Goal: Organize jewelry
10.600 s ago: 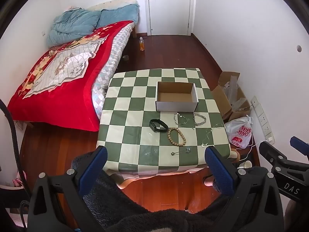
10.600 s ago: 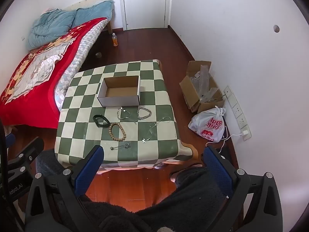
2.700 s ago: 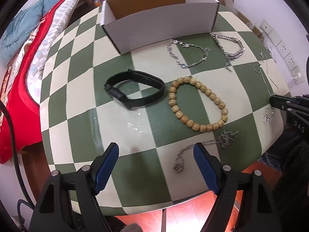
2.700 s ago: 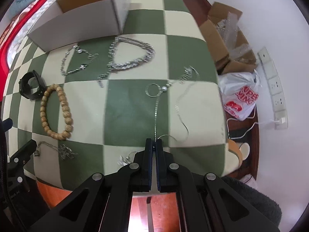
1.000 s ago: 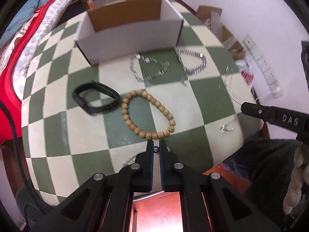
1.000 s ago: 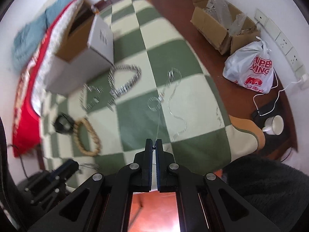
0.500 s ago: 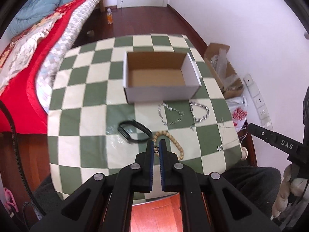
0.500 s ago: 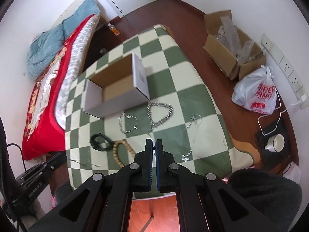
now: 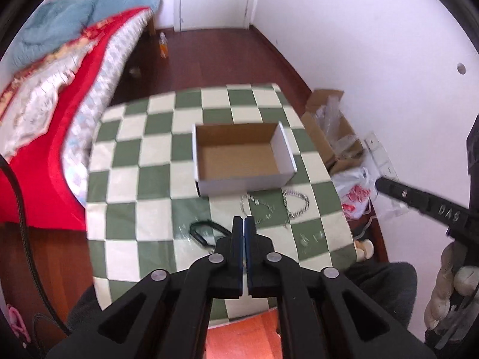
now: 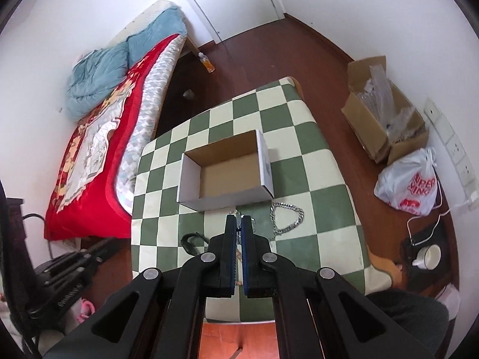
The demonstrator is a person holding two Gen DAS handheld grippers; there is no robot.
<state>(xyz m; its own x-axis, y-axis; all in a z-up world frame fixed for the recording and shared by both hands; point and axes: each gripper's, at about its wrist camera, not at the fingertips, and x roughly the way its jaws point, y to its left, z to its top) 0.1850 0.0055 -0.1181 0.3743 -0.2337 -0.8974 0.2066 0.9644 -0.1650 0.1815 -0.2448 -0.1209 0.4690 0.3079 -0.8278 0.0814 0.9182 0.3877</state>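
An open white cardboard box (image 9: 244, 155) (image 10: 224, 173) stands mid-table on the green checked cloth (image 9: 134, 185). In front of it lie a silver link bracelet (image 9: 296, 203) (image 10: 287, 212), a second silver bracelet (image 9: 257, 205) and a black band (image 9: 206, 232) (image 10: 191, 242). My left gripper (image 9: 244, 219) hangs shut above the table's front; the thin pendant chain it took hold of does not show. My right gripper (image 10: 238, 217) is shut on a thin silver necklace, a glint showing between its pads. The wooden beads are mostly hidden behind the fingers.
A bed with a red blanket (image 10: 104, 137) lies left of the table. On the floor to the right are a brown carton (image 10: 383, 119), a white plastic bag (image 10: 410, 185) and a mug (image 10: 428, 254). A bottle (image 10: 208, 62) stands near the door.
Both grippers shut on thin chains at the table's front edge, then rose. In the last half second they kept lifting, and the table looks farther below.
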